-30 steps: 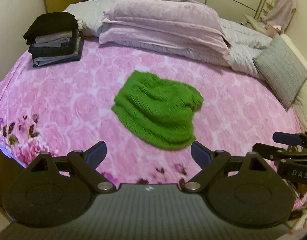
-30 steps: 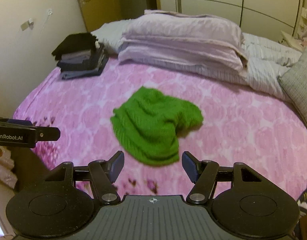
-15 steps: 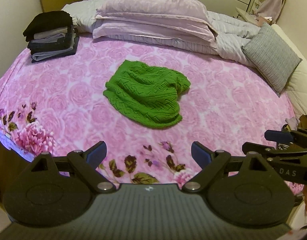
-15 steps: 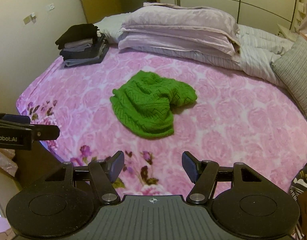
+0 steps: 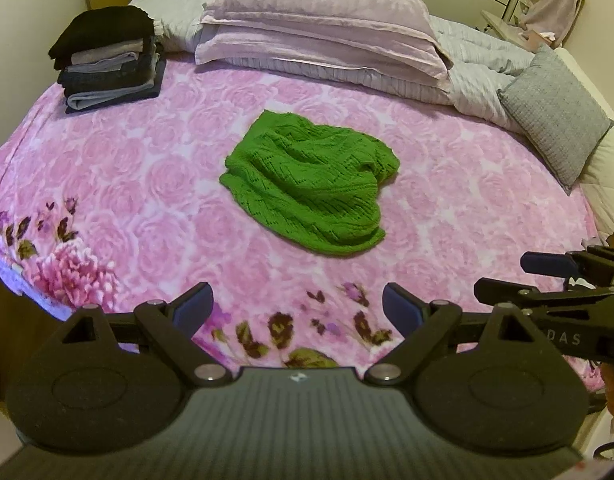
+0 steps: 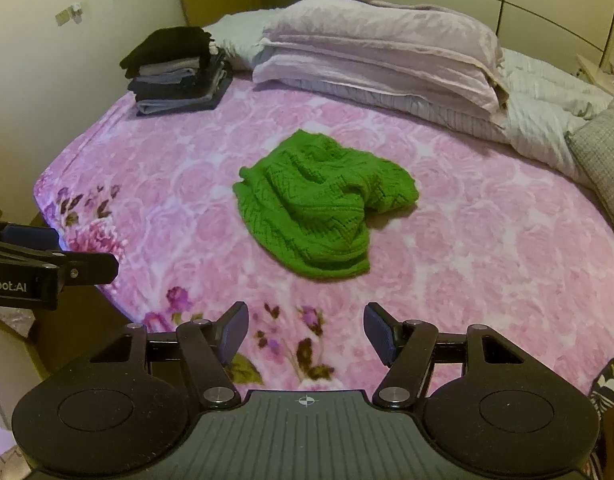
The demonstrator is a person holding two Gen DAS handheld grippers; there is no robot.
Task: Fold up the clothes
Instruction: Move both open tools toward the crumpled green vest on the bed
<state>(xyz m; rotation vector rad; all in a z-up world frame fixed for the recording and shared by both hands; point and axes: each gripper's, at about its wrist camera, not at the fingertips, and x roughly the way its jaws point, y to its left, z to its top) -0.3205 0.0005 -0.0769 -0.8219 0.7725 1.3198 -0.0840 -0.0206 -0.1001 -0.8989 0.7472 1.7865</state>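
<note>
A green knitted garment [image 5: 313, 184] [image 6: 321, 206] lies crumpled in a heap in the middle of the pink rose-patterned bed cover [image 5: 127, 168] [image 6: 487, 248]. My left gripper [image 5: 297, 312] is open and empty, hovering over the foot of the bed, well short of the garment. My right gripper [image 6: 305, 334] is also open and empty, likewise back from the garment at the bed's near edge. Each gripper shows at the side of the other's view: the right gripper [image 5: 547, 276] at the right edge, the left gripper [image 6: 47, 264] at the left edge.
A stack of folded dark and grey clothes [image 5: 107, 60] [image 6: 179, 72] sits at the bed's far left corner. Lilac pillows [image 5: 323, 36] and a striped duvet [image 6: 547, 108] fill the head of the bed. A grey cushion [image 5: 555, 120] lies at the right.
Both grippers pulled back towards the foot of the bed, then edged slightly forward again. The green garment stayed where it lies. Both stayed open.
</note>
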